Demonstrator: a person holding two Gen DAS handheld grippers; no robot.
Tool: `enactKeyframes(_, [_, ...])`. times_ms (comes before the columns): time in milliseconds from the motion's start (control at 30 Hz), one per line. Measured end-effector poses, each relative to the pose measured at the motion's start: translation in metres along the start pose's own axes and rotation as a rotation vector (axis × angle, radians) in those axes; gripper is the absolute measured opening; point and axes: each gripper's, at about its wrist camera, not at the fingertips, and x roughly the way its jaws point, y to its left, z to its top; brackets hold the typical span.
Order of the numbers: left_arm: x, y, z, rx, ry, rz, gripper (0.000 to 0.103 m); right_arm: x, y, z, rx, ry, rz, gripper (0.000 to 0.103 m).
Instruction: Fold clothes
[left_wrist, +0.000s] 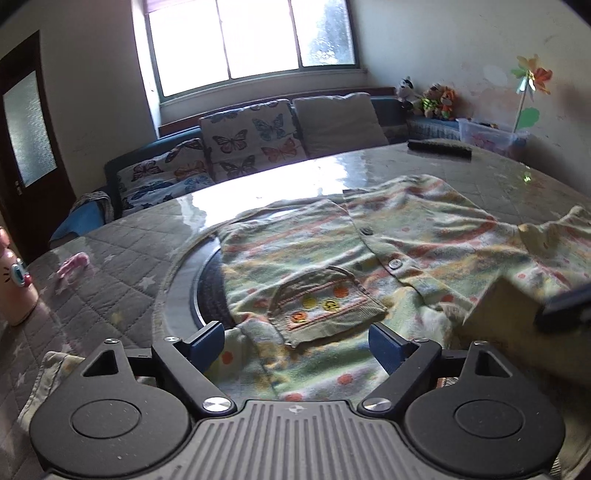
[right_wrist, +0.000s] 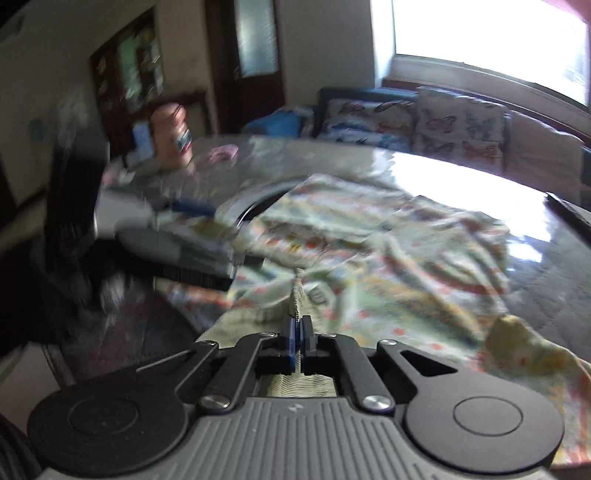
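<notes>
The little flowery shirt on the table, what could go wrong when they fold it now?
The right gripper is shut on just a thin ribbed edge of the shirt, so a hard pull might slip it free or stretch it. The left gripper is open over the pocket and holds nothing, so that side may drag and bunch up. Part of the shirt lies over the round insert, where it could snag.

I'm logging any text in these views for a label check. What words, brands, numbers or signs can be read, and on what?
None can be read.
Small white label on the patterned button-up garment: print too blurred.
Badge on the pink cat-face bottle: no legible text.
</notes>
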Motion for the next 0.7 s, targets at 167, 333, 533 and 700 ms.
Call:
enactKeyframes(167, [0.009, -0.014, -0.002, 0.044, 0.015, -0.027, 0.081, -0.016, -0.018, 0.004, 0.081, -0.041, -0.005, 0.002])
enactKeyframes(333, [0.001, -0.032, -0.006, 0.118, -0.008, -0.066, 0.081, -0.008, -0.018, 0.001, 0.092, -0.024, 0.006, 0.002])
enactKeyframes(533, [-0.008, -0.048, -0.013, 0.192, -0.043, -0.067, 0.081, -0.004, -0.013, 0.003, 0.067, -0.02, 0.022, 0.002])
enactKeyframes(700, [-0.019, -0.054, -0.017, 0.228, -0.07, -0.082, 0.083, 0.002, -0.003, 0.001, 0.025, 0.015, 0.054, 0.002])
